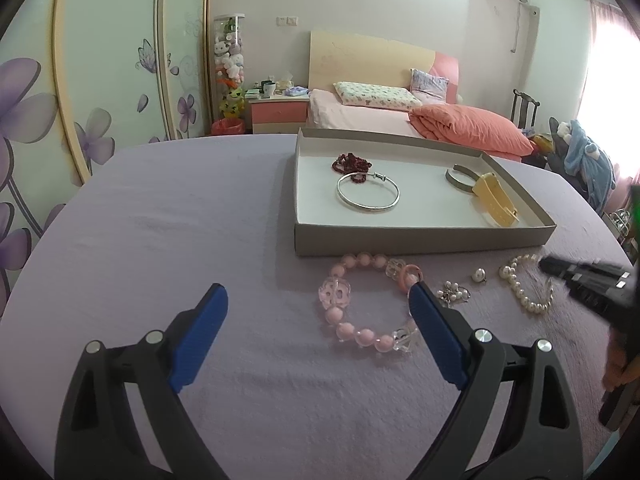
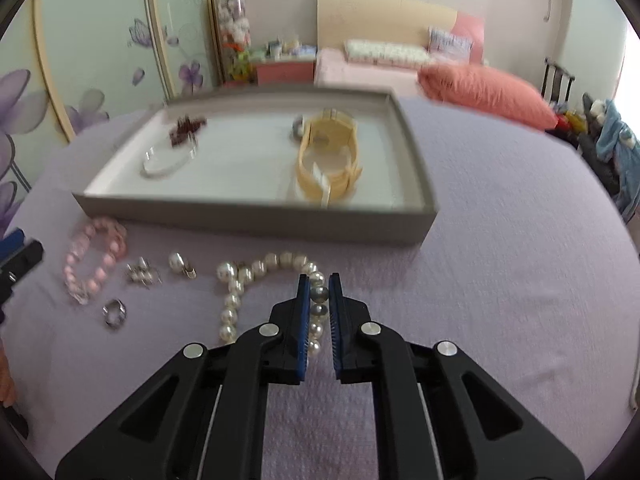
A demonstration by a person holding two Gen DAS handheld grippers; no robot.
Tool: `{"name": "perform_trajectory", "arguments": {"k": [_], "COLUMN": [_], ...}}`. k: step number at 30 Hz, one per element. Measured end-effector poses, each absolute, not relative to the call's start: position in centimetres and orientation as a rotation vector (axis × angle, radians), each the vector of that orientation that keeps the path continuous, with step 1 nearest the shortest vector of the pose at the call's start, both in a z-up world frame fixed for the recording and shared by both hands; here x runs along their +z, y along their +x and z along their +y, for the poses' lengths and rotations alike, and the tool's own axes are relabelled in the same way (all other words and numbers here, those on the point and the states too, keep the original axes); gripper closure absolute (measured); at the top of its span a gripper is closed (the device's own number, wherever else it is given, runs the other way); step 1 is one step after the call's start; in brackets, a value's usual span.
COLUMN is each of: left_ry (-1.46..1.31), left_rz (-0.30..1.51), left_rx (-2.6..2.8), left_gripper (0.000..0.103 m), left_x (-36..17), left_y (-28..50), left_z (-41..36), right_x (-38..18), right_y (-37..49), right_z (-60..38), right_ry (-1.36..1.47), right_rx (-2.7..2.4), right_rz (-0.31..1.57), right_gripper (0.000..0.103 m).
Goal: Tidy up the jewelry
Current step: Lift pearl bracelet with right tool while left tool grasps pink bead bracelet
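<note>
The right claw [image 2: 319, 280] seems clenched on the pearl bracelet [image 2: 256, 270] on the worktop [image 2: 500, 280]; the left claw [image 1: 318, 300] gapes released over the pink bracelet [image 1: 360, 300].

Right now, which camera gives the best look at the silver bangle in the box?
The left wrist view: the silver bangle lies sharp and whole in the box. In the right wrist view it is blurred and pale, and its shape is hard to make out.
</note>
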State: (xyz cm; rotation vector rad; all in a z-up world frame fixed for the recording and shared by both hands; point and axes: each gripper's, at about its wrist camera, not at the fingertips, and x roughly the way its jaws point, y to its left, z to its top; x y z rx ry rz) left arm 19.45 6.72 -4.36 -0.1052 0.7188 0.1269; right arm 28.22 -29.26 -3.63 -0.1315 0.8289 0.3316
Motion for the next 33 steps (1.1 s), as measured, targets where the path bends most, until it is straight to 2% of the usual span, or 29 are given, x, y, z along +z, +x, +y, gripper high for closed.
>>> {"name": "perform_trajectory", "arguments": {"k": [10,12,15,20,27,31,32,33], "left_ry": [-0.097,-0.082,-0.052,-0.013,-0.041,-0.033,-0.029,-0.024], "left_rz": [0.744,0.755,0.781,0.815,0.916,0.916,0.915,0.913], "left_rx": [0.143,0.144,0.144,0.129,0.1,0.102,0.095,0.09], "left_gripper": [0.014,0.022,0.027,0.031,0.044,0.047,0.051,0.06], "left_x": [-4.8,-5.0,-5.5,-6.4,-7.8,-7.9,-7.8,-7.9], "left_y": [20.2,20.5,21.3,23.2,25.1,25.2,25.2,25.1], "left_z": [6.9,6.7,6.4,6.1,6.4,6.1,5.9,5.8], "right_x": [3.3,3.7,4.0,3.9,3.7,3.5,3.6,3.6], "right_y": [26.7,26.9,27.1,27.2,27.7,27.7,27.7,27.7], "right_z": [-30.3,-30.6,-30.8,-30.8,-31.0,-30.9,-30.8,-30.8], "right_ry": [-0.037,-0.025,-0.013,-0.009,0.002,0.009,0.011,0.011], "right_rx": [0.401,0.402,0.406,0.415,0.414,0.417,0.418,0.418], "right_rz": [0.664,0.654,0.65,0.655,0.666,0.669,0.668,0.668], "right_gripper": [0.093,0.093,0.093,0.093,0.093,0.093,0.093,0.093]}}
